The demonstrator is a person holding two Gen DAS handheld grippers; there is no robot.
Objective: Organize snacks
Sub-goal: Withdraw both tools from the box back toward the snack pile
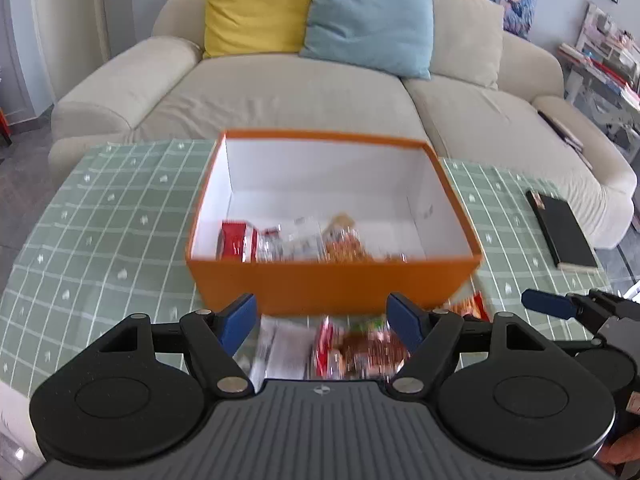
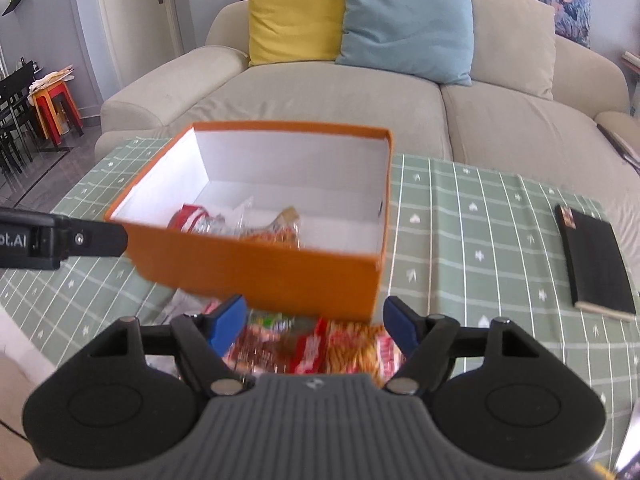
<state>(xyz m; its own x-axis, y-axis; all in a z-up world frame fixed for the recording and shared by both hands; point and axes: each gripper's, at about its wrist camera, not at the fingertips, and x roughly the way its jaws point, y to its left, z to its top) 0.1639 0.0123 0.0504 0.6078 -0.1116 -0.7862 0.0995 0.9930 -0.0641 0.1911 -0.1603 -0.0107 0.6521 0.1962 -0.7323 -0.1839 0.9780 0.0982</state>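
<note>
An open orange box [image 1: 332,284] with a white inside stands on the green checked tablecloth [image 1: 100,232]; it also shows in the right wrist view [image 2: 260,276]. Several snack packets [image 1: 292,244] lie inside it along the near wall. More snack packets [image 1: 340,348] lie on the cloth in front of the box, seen too in the right wrist view [image 2: 320,348]. My left gripper [image 1: 322,322] is open and empty above those loose packets. My right gripper [image 2: 312,322] is open and empty above them too, to the right of the left one.
A black notebook [image 1: 560,232] lies on the right of the table, also in the right wrist view [image 2: 596,260]. A beige sofa [image 1: 280,80] with yellow and blue cushions stands behind the table. Chairs and stools [image 2: 52,108] stand far left.
</note>
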